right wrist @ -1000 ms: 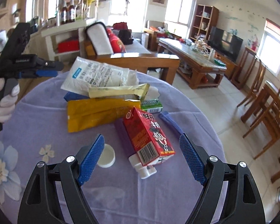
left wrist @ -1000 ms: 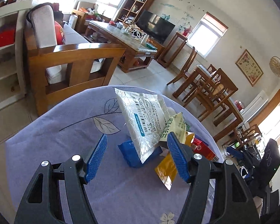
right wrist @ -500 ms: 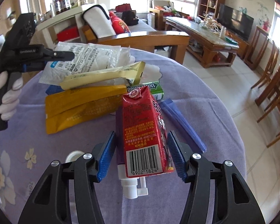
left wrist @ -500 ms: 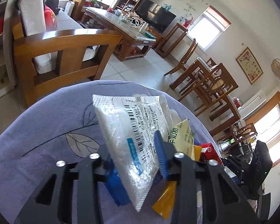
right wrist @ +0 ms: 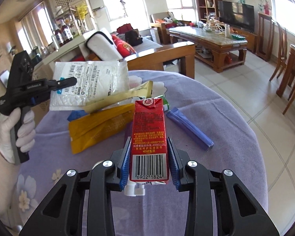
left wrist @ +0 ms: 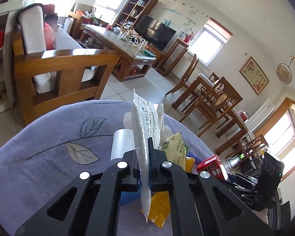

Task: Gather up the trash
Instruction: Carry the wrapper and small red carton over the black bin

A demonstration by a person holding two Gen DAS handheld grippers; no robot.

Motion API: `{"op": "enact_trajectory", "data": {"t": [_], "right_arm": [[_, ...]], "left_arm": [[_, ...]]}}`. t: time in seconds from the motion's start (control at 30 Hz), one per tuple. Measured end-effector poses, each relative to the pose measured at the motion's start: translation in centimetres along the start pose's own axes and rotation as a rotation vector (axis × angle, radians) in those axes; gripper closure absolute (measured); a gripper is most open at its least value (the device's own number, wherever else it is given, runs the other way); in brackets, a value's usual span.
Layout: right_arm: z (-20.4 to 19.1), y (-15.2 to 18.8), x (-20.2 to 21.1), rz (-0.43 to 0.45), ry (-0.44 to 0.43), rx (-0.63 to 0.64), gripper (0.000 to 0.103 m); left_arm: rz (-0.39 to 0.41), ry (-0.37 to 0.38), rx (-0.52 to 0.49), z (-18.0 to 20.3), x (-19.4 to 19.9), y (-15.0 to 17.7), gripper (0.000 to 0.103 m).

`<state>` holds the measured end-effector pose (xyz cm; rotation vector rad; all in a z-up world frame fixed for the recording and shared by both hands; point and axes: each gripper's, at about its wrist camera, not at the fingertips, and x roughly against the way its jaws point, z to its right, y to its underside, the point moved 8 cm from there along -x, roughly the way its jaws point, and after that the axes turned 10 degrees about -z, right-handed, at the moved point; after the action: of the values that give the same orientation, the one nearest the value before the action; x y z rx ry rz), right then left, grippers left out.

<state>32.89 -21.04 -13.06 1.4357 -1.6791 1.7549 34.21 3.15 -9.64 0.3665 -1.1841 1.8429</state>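
My left gripper (left wrist: 144, 165) is shut on a white plastic mailer bag (left wrist: 145, 129) and holds it edge-on above the purple tablecloth (left wrist: 49, 157); the right wrist view shows the same bag (right wrist: 92, 82) lifted in the left gripper (right wrist: 73, 80). My right gripper (right wrist: 149, 157) is shut on a red milk carton (right wrist: 149, 133), raised off the cloth. A yellow wrapper (right wrist: 100, 125), a pale yellow-green packet (right wrist: 127, 95), a blue wrapper (right wrist: 76, 116) and a purple tube (right wrist: 188, 129) lie on the table.
A white cap (right wrist: 97, 164) and a white nozzle piece (right wrist: 134, 189) lie under the carton. A white cylinder (left wrist: 123, 143) stands by the left fingers. A wooden armchair (left wrist: 64, 72) stands beyond the table edge, dining chairs (left wrist: 212, 100) to the right.
My left gripper closed on the mailer bag and lifted it, turning it edge-on. My right gripper closed on the red carton and raised it.
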Motion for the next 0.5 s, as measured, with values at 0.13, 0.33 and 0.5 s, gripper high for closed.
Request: {"op": "enact_trajectory", "data": {"t": [0.13,0.33,0.5], "right_arm": [[-1.5,1.2,2.8,0.066,-0.035,-0.030,0.069],[-3.1,4.7,6.9,0.141,-0.086,-0.099,0.069],[-2.3,8.5,11.3,0.229,-0.108,-0.227,0.069]], "left_arm": [[0.061,-0.005,-0.052,1.8,2.8,0.9,0.097],[0.104,0.064,-0.108,5.7,6.0,3.2,0.097],[0.090,0.148,-0.181,10.4,6.9,5.5,0.097]]}}
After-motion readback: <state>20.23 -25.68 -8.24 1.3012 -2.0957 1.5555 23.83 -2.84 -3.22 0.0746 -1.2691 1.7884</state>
